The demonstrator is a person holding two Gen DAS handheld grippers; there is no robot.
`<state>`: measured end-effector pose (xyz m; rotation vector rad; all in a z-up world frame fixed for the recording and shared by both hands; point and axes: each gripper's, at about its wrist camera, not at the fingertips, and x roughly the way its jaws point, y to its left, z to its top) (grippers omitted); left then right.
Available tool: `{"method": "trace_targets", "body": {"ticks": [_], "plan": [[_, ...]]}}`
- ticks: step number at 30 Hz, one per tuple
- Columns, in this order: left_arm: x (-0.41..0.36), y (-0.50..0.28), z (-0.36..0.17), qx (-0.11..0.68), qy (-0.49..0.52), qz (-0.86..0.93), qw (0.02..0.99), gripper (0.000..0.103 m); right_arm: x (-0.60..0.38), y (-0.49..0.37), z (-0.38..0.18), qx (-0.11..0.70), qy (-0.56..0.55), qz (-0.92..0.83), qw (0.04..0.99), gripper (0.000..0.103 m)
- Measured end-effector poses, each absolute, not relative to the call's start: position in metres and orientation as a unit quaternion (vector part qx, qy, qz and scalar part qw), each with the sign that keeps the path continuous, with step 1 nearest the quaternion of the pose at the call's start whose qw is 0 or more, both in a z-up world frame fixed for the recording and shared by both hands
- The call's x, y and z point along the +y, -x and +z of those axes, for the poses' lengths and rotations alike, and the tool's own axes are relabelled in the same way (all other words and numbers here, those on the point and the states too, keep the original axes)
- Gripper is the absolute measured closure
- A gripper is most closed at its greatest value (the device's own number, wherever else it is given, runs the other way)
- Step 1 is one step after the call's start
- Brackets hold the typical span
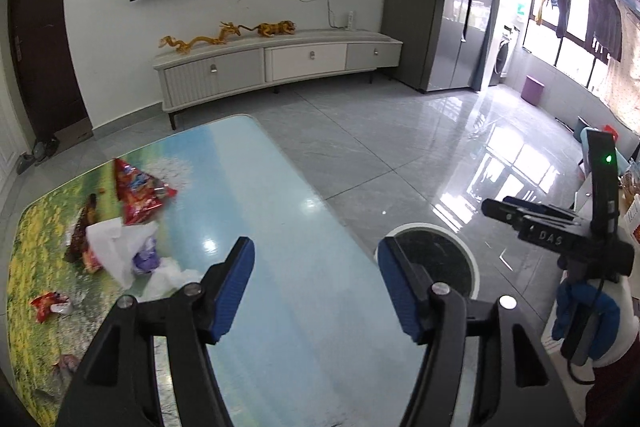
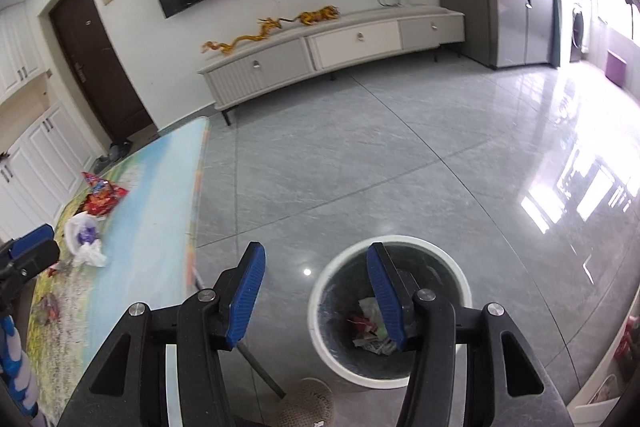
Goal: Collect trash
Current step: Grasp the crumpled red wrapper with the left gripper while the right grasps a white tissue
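1. Over the table (image 1: 256,163), the left gripper (image 1: 316,291) has its blue jaws apart with nothing between them.
2. On the table's left part lies the trash: a red snack bag (image 1: 138,195), white plastic bag (image 1: 116,247) and small red wrapper (image 1: 48,305).
3. Only the right wrist view looks into the white-rimmed bin (image 2: 460,271) on the floor, showing crumpled wrappers (image 2: 370,327) inside.
4. Above that bin, the right gripper (image 2: 316,295) is likewise spread and empty.
5. Only the left view shows hanging laundry (image 1: 600,23).
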<state>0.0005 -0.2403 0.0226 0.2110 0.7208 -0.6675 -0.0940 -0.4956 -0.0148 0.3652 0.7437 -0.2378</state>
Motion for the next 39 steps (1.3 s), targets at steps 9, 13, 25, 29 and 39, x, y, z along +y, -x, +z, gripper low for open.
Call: {"method": "trace_targets", "body": {"ticks": [9,13,25,29,39], "plan": [[-0.097,-0.012,0.02,0.346,-0.034,-0.223,0.911,0.041,-0.421,0.068,0.021,0.347,-0.14,-0.06,0.925,0.052],[-0.043,-0.015,0.019,0.342,-0.016,-0.178,0.923,0.041,-0.387,0.059,0.029,0.349,-0.123,-0.031,0.928,0.052],[0.061,-0.014,-0.011,0.365,0.026,-0.098,0.925,0.035,-0.316,0.026,0.019,0.378,-0.086,0.031,0.921,0.049],[0.066,-0.017,-0.022,0.376,0.032,-0.108,0.92,0.035,-0.303,0.013,0.01,0.392,-0.079,0.045,0.916,0.049],[0.017,-0.046,-0.05,0.421,0.002,-0.199,0.885,0.035,-0.265,-0.03,-0.013,0.425,-0.044,0.093,0.9,0.049]]}}
